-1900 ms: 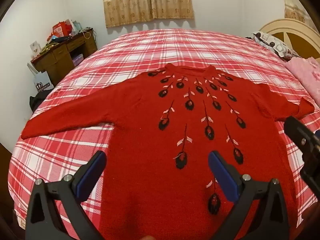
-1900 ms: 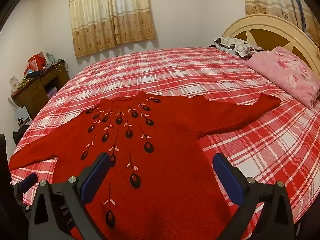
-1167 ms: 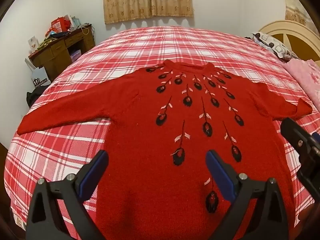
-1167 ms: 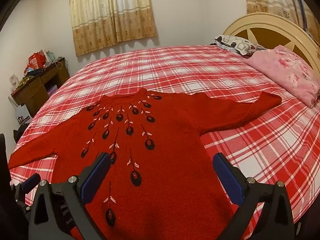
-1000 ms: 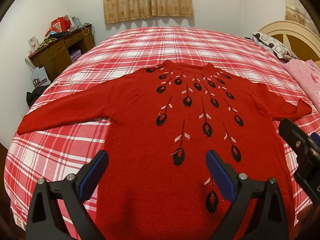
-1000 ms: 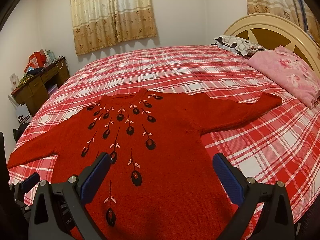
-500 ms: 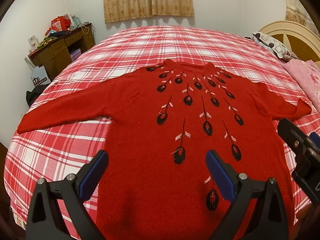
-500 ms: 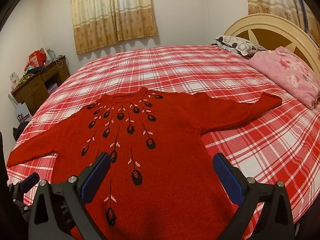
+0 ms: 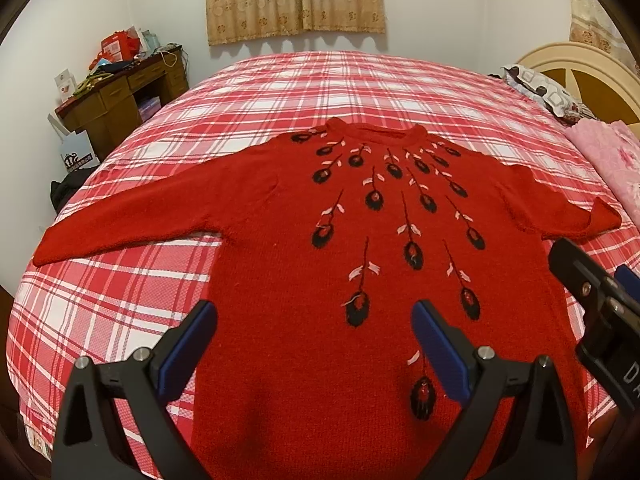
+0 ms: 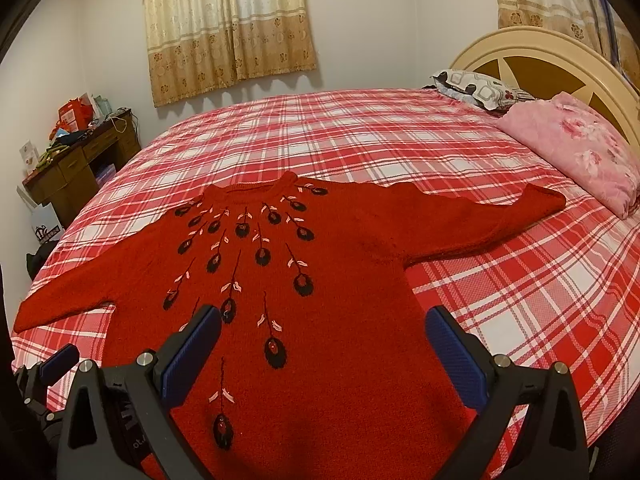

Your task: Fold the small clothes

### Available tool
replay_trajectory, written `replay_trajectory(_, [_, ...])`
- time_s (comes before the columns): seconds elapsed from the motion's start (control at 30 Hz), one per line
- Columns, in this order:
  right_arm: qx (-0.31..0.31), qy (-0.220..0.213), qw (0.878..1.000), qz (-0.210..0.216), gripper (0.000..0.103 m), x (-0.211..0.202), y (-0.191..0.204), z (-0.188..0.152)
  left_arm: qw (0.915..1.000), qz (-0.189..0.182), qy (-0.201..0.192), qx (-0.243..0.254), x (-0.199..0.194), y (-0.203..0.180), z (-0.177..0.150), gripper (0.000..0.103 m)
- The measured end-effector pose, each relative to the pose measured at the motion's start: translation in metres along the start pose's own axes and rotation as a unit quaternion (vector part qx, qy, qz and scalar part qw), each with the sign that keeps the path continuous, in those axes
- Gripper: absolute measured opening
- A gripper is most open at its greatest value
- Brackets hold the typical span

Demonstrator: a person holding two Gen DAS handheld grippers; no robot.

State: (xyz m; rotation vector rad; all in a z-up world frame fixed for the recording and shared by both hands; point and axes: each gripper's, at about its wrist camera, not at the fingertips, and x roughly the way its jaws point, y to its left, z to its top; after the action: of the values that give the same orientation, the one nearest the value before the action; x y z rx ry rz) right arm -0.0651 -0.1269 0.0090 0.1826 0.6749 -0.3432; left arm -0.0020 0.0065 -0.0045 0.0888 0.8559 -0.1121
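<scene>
A red knitted sweater (image 9: pixel 288 248) with black and pink feather embroidery lies flat, front up, on the plaid bed, both sleeves spread out. It also shows in the right wrist view (image 10: pixel 352 280). My left gripper (image 9: pixel 314 320) is open and empty, hovering above the sweater's lower left part. My right gripper (image 10: pixel 322 328) is open and empty above the lower right part. The right gripper's body shows at the right edge of the left wrist view (image 9: pixel 592 296). The sweater's hem is hidden below both views.
The red and white plaid bedspread (image 9: pixel 120 288) covers the bed. A pink folded blanket (image 10: pixel 576 148) and a patterned pillow (image 10: pixel 476 86) lie by the headboard (image 10: pixel 560 64). A cluttered wooden desk (image 9: pixel 116 96) stands at the far left.
Both grippers have drifted slightly, so the sweater sits a touch lower in the views. Both stay open; the sweater has not moved.
</scene>
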Motion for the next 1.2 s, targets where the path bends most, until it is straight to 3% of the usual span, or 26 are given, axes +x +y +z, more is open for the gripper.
replay_trajectory(1.2, [0.003, 0.007, 1.000, 0.001, 0.102, 0.0034, 0.0001, -0.0054, 1.0000, 0.000, 0.006, -0.001, 0.0023, 0.0010, -0.0030, 0.099])
